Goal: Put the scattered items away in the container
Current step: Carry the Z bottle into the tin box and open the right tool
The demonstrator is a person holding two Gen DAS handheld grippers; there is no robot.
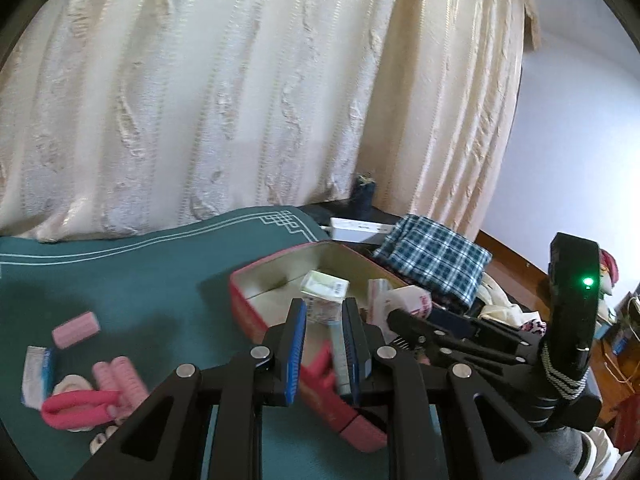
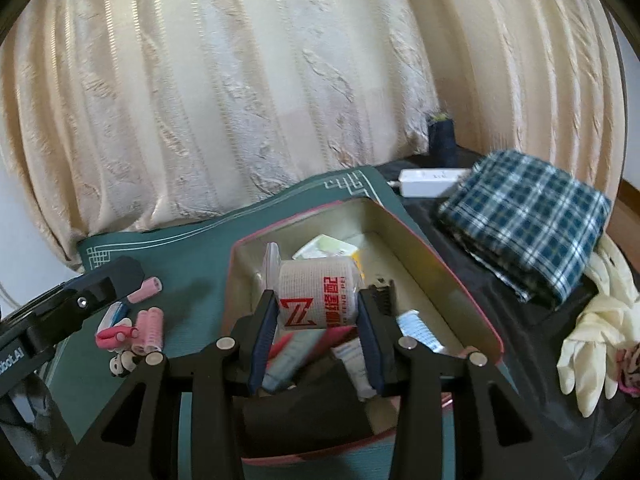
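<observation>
While the right gripper (image 2: 316, 316) clamps a bandage roll (image 2: 318, 294), the left gripper (image 1: 324, 344) tilts down, closed.

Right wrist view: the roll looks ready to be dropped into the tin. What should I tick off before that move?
1. Right gripper pads pressing the white roll: ok.
2. Roll above the pink tin, inside its rim: ok.
3. Bare landing spot: not ok, packets and a tube lie below.
4. Left gripper empty: cannot tell.
5. Everything tidied: not ok, pink rollers lie on the green mat.
</observation>
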